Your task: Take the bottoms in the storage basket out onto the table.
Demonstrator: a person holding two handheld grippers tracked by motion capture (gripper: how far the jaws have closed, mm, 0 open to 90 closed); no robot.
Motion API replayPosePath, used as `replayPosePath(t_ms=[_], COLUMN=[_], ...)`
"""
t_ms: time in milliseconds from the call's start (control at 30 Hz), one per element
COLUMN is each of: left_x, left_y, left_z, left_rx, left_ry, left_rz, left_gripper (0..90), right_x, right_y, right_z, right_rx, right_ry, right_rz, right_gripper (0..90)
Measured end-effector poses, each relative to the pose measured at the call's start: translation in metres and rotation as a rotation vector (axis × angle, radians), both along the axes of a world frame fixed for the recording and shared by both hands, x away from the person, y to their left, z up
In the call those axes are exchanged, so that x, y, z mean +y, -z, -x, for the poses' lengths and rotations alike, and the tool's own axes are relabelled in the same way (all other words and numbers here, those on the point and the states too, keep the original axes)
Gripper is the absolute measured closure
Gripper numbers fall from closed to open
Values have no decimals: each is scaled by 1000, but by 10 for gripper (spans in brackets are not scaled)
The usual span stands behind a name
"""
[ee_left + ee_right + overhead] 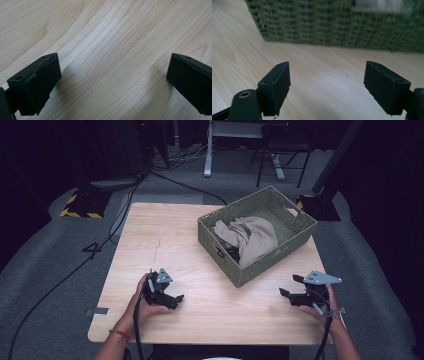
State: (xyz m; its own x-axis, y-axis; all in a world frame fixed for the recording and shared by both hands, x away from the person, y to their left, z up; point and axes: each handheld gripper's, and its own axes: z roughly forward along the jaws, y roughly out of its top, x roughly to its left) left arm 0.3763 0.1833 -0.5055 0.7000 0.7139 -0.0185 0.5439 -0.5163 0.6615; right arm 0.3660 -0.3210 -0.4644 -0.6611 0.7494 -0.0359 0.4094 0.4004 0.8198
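Left hand-held gripper [175, 299] resting low over bare desk [165, 235], jaws spread, pinching nothing. Right hand-held gripper [287, 290] hovering near desk's right edge, jaws spread, empty, pointing at green woven basket [250, 270]. Basket sitting on desk's far right. Beige cloth [252, 237] lying crumpled inside basket.

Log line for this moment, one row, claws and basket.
left claw: open, over bare table | right claw: open, facing basket | cloth: in basket, untouched

Light wooden table [150, 235] on grey carpet [40, 270]; yellow-black striped stand base [80, 206], black chair [282, 150] behind.
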Motion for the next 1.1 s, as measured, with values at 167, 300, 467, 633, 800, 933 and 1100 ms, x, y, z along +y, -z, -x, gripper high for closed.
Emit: replayPosePath(t_ms=[167, 300, 467, 633, 800, 933, 1100], left_x=[0, 0, 0, 0, 0, 0, -1], left_y=[0, 0, 0, 0, 0, 0, 0], left_z=[0, 0, 0, 0, 0, 0, 1], left_rx=[-2, 0, -1, 0, 0, -1, -1], left_ry=[12, 23, 24, 24, 24, 24, 24], left_rz=[-4, -4, -1, 0, -1, -1, -1], left_gripper=[0, 0, 2, 3, 3, 3, 4], right_x=[13, 36, 64, 98, 122, 139, 156], right_y=[-30, -67, -96, -110, -104, -98, -91], right_z=[-11, -34, -61, -85, -105, -125, -153], right_rx=[-52, -103, -115, -99, -45, -13, 26], right_ry=[-20, -49, -92, -141, -169, -171, -171], right_rz=[-18, -16, -1, 60, 109, 161, 231], right_gripper=[195, 175, 161, 162, 168, 173, 181])
